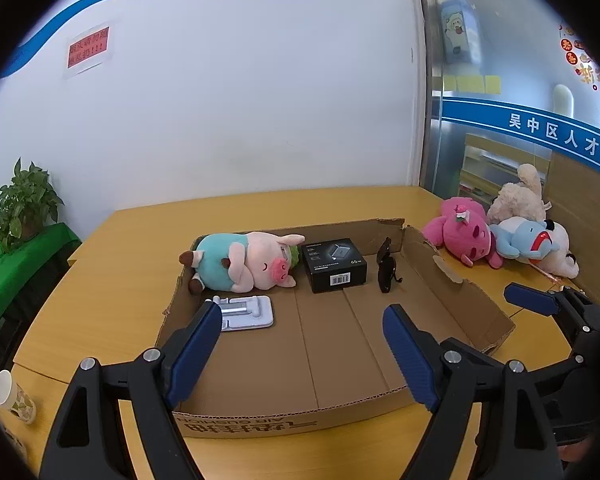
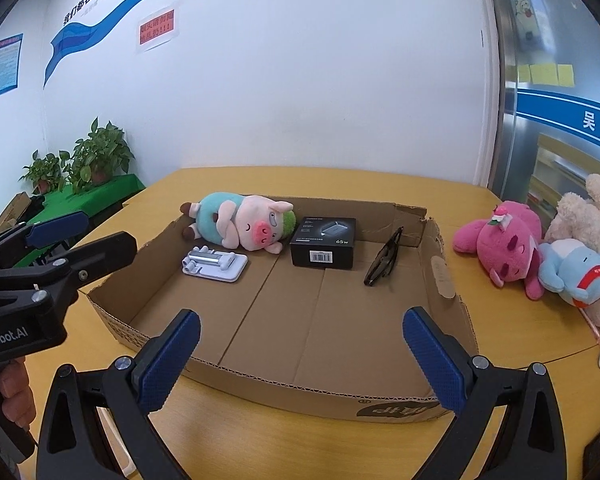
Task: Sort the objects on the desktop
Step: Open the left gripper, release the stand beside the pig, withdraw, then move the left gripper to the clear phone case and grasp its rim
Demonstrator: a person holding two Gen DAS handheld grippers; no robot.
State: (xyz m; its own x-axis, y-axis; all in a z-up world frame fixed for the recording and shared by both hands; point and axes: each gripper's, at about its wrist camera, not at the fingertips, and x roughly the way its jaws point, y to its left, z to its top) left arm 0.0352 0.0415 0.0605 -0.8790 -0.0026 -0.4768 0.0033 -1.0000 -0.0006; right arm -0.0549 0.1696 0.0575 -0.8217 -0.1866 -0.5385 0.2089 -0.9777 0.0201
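The sorting looks partly done, as far as one can judge. Inside the shallow cardboard tray (image 2: 444, 264) on the yellow counter (image 2: 220, 180) four things lie along the far side: a plush pig (image 2: 240, 222) on its side at the far left, a white folding stand (image 2: 216, 266) just in front of it, a black box (image 2: 324, 242) with a barcode label in the middle, and dark sunglasses (image 2: 384, 260) to the right of the box, leaning on edge. Outside the tray, on the counter at the right, a heap of soft toys remains: a pink plush (image 2: 504, 246), a light blue plush (image 2: 576, 272) touching it, and a cream plush (image 2: 580, 210) behind them. I think these are what is left, though which things belong where is not clear.

The left tool (image 1: 300, 344) hangs over the near edge of the tray with its jaws apart and nothing between them. The right tool (image 2: 300, 356) is the same, wide apart and empty.
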